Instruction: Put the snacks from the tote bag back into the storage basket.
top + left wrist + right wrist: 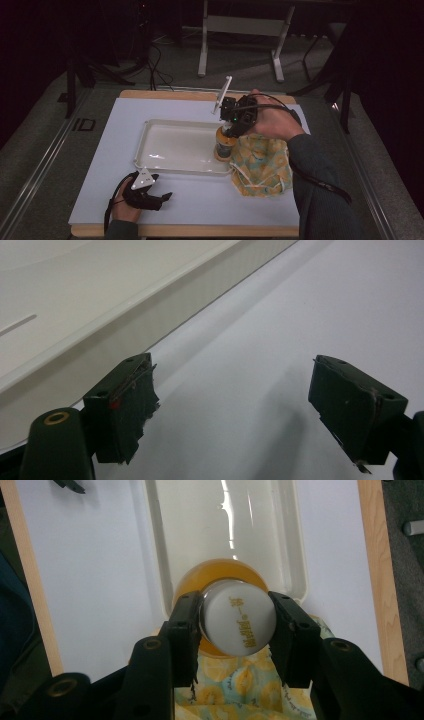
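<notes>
A small bottle (pixel 225 147) of orange liquid with a white cap (pixel 240 622) stands upright at the right end of a white tray (pixel 165 167). My right gripper (pixel 226 131) points down from above and is shut on the cap, one pad on each side (pixel 235 607). Whether the bottle's base rests on the tray floor I cannot tell. My left gripper (pixel 164 198) lies on the white mat in front of the tray's near rim. Its jaws (pixel 230 385) are open with nothing between them, and the tray wall (pixel 100 305) runs along its left.
A yellow patterned cloth (pixel 262 167) lies crumpled just right of the tray, under my right wrist, and shows below the bottle (pixel 235 685). The white mat (pixel 210 200) covers a wooden table (pixel 190 231). Beyond the table stand frame legs (pixel 202 50) on a grey floor.
</notes>
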The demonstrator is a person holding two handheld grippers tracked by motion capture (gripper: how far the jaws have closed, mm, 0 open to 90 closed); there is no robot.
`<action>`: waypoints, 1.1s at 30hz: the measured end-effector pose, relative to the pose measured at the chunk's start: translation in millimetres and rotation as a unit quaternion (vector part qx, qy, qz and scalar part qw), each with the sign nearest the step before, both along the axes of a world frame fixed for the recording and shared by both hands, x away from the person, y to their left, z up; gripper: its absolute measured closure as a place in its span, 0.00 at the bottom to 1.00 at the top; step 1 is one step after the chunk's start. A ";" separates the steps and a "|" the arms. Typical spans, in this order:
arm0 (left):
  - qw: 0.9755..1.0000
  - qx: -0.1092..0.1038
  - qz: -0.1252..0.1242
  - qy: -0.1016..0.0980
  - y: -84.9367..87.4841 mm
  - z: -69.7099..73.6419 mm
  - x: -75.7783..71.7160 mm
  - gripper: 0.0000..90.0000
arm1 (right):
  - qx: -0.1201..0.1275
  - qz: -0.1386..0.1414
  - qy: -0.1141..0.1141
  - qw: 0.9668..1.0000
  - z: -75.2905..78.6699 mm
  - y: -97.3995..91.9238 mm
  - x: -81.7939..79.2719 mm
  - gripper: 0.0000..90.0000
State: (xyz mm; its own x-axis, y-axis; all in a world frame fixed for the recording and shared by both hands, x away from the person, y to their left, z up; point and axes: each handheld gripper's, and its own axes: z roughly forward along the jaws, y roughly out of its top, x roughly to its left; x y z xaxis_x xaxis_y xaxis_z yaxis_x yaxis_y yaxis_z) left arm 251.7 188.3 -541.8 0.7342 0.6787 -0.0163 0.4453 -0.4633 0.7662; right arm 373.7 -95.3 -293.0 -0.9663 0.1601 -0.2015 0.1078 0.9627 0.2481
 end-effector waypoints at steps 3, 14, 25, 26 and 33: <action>1.000 0.001 0.000 0.000 -0.2 0.0 0.0 0.21 | -0.002 0.005 -0.002 1.000 -1.4 1.3 -0.7 0.65; 1.000 0.001 0.000 0.000 -0.3 -0.1 -0.2 0.21 | -0.007 0.016 0.008 1.000 -11.8 6.4 -4.0 0.65; 1.000 0.000 0.000 0.000 -0.4 -0.1 -0.1 0.21 | -0.002 0.018 0.012 1.000 -21.1 9.0 -3.0 0.65; 1.000 0.000 0.001 0.001 -0.5 -0.1 -0.1 0.21 | -0.002 0.016 0.014 1.000 -21.5 9.2 -3.5 0.65; 1.000 0.000 0.000 -0.001 -0.3 0.0 -0.4 0.21 | -0.002 0.012 0.015 1.000 -27.4 10.6 -4.5 0.65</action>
